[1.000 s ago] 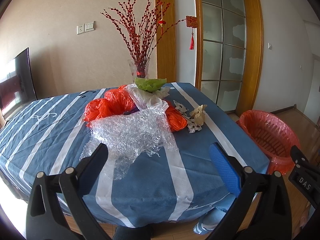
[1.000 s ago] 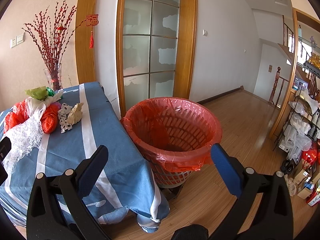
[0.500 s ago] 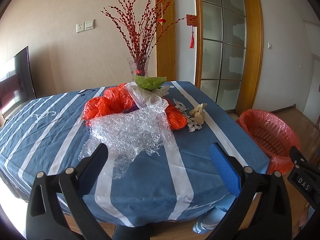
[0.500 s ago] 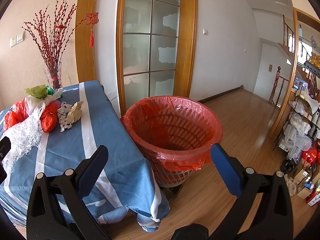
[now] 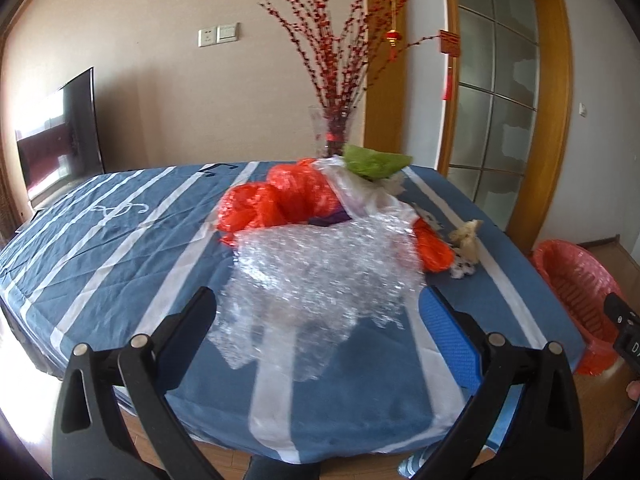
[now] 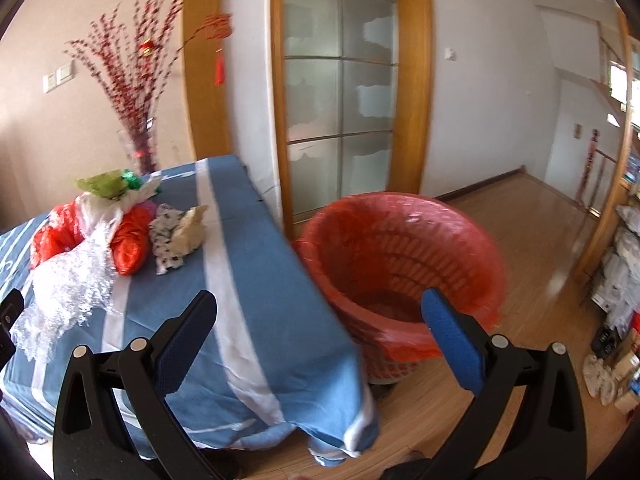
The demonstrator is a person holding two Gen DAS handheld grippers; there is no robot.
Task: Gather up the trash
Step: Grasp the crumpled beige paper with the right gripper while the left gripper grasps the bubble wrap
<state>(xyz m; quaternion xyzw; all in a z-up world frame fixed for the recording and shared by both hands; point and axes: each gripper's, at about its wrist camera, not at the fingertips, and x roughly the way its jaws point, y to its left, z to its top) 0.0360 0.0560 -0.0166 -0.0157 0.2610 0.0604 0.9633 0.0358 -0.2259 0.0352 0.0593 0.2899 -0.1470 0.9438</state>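
Left tongs (image 5: 318,312) spread apart, empty, facing bubble wrap (image 5: 320,276) on the surface (image 5: 120,240); right tongs (image 6: 318,312) spread apart, empty, near red-lined basket (image 6: 400,264)

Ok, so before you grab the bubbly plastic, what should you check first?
1. Left gripper fingers spread wide: ok.
2. Bubble wrap in front of the left gripper, nothing on top of its near part: ok.
3. Right gripper empty and open: ok.
4. Bin lined with a red bag, open, on the floor by the table corner: ok.
5. Vase stands behind the pile, away from the bubble wrap: ok.
6. Bubble wrap tangled with the orange bags: cannot tell.
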